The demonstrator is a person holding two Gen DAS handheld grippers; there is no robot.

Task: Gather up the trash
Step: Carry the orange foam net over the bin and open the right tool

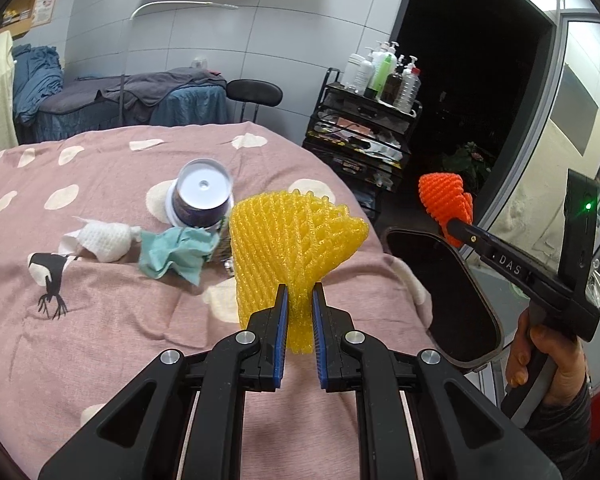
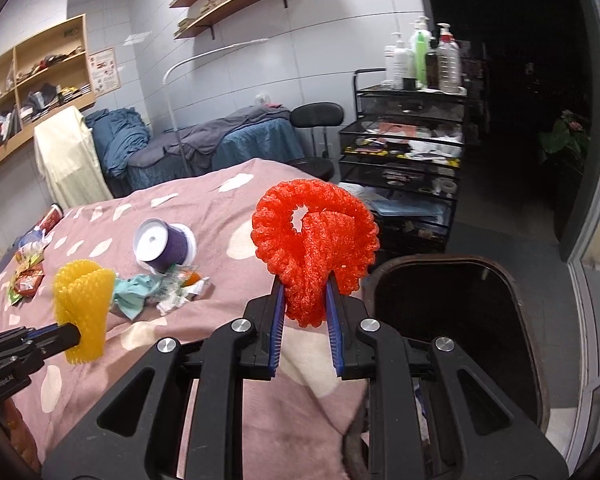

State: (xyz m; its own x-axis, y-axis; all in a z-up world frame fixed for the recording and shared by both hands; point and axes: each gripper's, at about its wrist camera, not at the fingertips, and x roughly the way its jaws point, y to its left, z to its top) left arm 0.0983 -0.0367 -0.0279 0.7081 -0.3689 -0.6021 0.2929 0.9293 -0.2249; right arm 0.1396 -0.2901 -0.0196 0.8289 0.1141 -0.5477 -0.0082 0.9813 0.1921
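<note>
My left gripper (image 1: pixel 300 292) is shut on a yellow foam net (image 1: pixel 292 240) and holds it above the pink spotted bedspread (image 1: pixel 100 320). It also shows in the right wrist view (image 2: pixel 85 300). My right gripper (image 2: pixel 304 280) is shut on an orange-red foam net (image 2: pixel 316 236), held beside the bed near the dark trash bin (image 2: pixel 460 320). The orange net (image 1: pixel 446 200) and the bin (image 1: pixel 444 296) also show in the left wrist view. On the bed lie a purple cup (image 1: pixel 202 200), a teal paper (image 1: pixel 176 254) and a white knitted piece (image 1: pixel 106 240).
Snack wrappers (image 2: pixel 26 276) lie at the bed's far left. A black wire cart (image 2: pixel 404 152) with bottles stands beyond the bed's end, with a black stool (image 2: pixel 318 116) and a massage bed (image 2: pixel 204 140) behind. A dark doorway is at the right.
</note>
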